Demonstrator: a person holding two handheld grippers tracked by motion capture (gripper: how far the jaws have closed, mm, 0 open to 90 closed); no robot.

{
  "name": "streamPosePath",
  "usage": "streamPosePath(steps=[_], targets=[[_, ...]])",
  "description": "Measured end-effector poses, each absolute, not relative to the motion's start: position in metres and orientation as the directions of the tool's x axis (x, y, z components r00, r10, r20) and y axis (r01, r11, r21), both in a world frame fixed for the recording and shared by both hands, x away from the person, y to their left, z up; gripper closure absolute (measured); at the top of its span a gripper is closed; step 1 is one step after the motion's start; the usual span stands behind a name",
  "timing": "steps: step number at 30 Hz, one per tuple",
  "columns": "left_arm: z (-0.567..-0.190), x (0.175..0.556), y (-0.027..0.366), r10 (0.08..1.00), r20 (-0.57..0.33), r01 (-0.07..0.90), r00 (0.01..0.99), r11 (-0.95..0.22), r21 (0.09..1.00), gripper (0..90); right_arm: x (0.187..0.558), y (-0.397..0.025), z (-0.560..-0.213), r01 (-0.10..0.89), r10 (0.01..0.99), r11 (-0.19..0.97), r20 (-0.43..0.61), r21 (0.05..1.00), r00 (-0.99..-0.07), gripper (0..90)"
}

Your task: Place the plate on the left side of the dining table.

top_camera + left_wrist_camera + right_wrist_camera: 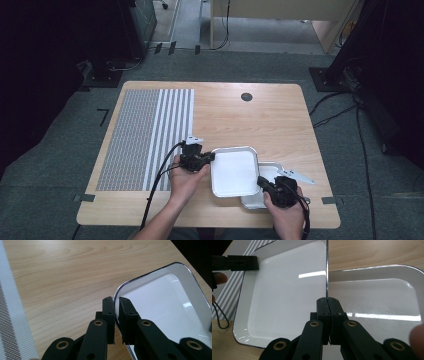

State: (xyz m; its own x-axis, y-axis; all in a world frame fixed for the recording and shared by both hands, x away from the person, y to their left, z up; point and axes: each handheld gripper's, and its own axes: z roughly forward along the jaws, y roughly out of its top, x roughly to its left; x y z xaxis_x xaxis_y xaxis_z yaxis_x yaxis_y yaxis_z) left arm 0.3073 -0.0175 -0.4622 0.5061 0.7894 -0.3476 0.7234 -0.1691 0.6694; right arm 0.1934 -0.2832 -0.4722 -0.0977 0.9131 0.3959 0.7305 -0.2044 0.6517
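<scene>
Both grippers hold the same thing, the upper white tray (234,171), one on each side, which looks like a way to carry it level and keep it from tipping. This tray sits partly over a second white tray (260,186) near the front right of the desk (270,120), and in the right gripper view its right rim (327,270) stands clearly above the lower tray's floor (374,300), so it seems to be lifted from, or lowered onto, the other one; which of the two cannot be told. The left gripper (212,156) pinches the rim at the upper tray's left side, jaws closed on the thin edge with only the rim between them, as the left gripper view (116,305) shows well. The right gripper (261,183) is pressed together on the opposite rim, and its own view (327,300) shows the dark metal edge running straight up from the jaws. The high view gives the layout: a striped mat (145,137) lies well to the left, and a small dark round hole (246,96) is near the far edge. The right gripper view also shows the left gripper's jaw (242,263) on the far rim.
</scene>
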Motion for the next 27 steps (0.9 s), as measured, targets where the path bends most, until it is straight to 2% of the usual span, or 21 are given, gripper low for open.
streamPosePath(steps=[27], targets=[[-0.445, 0.322, 0.055, 0.829, -0.356, 0.718, 0.431, -0.076, 0.691, 85.5, 0.227, -0.219, -0.458, 0.732, 0.896, -0.162, 0.409, 0.661, -0.172, 90.0]])
